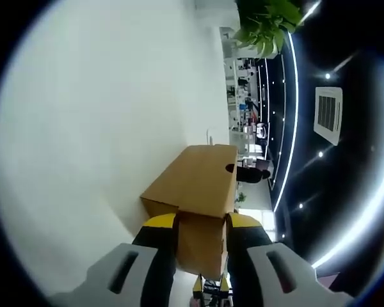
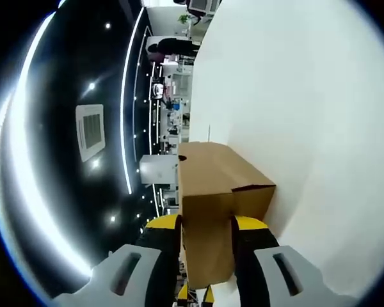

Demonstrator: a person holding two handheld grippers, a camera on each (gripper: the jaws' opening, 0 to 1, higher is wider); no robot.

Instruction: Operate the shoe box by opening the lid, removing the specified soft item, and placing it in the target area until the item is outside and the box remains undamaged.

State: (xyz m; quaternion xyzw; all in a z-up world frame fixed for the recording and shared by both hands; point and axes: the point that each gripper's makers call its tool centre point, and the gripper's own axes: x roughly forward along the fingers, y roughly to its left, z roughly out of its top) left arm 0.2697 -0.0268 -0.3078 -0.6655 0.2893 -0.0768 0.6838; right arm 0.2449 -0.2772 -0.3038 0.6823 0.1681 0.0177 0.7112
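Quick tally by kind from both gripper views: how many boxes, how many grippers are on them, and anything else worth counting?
Cardboard shoe box: 1 (the same box in both views, lid shut)
Grippers: 2, the left gripper and the right gripper, each clamped on a box end
White table: 1
Potted plant: 1
Total: 5

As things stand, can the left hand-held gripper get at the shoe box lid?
Probably yes: the left hand-held gripper already has a cardboard panel of the shoe box between its jaws, nothing in the way. Whether that panel is the lid, I cannot tell.
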